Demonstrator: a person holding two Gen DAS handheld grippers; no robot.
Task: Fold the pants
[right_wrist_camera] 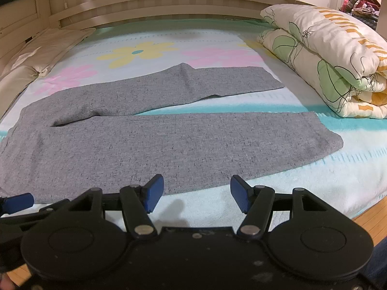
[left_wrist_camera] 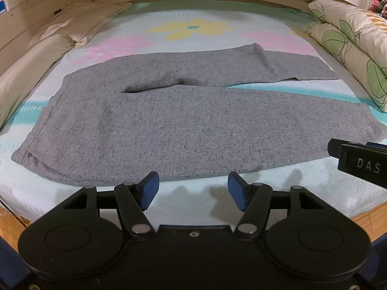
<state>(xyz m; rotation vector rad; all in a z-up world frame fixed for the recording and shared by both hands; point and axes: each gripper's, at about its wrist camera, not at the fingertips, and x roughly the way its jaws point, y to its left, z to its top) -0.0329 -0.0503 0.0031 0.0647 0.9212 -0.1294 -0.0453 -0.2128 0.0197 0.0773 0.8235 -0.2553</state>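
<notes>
Pants (left_wrist_camera: 193, 120) flat on bed sheet (left_wrist_camera: 193, 12), just beyond left gripper (left_wrist_camera: 193, 191) and right gripper (right_wrist_camera: 197, 193); both gape empty.

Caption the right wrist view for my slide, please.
Open right gripper hovers at the bed edge before unfolded grey pants; folded quilt at right.

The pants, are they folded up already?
No, the grey pants lie spread flat on the bed, both legs stretched out apart.

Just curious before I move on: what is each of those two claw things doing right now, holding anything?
Left gripper: jaws open, holding nothing, just short of the grey pants.
Right gripper: jaws open, also empty.
</notes>
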